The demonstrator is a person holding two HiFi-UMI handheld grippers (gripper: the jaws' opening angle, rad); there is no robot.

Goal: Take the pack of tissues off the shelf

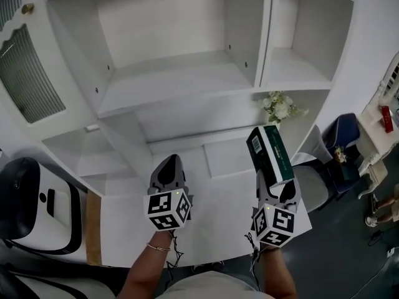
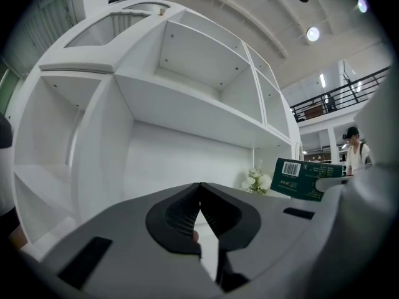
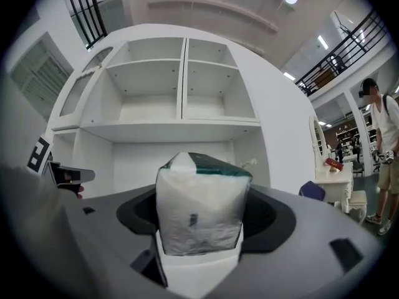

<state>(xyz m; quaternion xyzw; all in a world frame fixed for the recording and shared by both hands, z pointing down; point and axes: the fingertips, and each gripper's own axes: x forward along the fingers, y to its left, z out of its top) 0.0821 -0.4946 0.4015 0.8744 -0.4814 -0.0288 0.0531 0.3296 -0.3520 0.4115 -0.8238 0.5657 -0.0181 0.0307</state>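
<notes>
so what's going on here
A person stands at a white shelf unit with tongs in each hand. The right tongs are clamped on a green and white pack of tissues, holding it up in front of the shelves, off any board. The left tongs are shut with nothing in them. A small bunch of white flowers sits further back.

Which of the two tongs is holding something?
The right tongs, at the right of the head view. They are shut on the green and white pack of tissues, while the left tongs are closed with nothing between them.
</notes>
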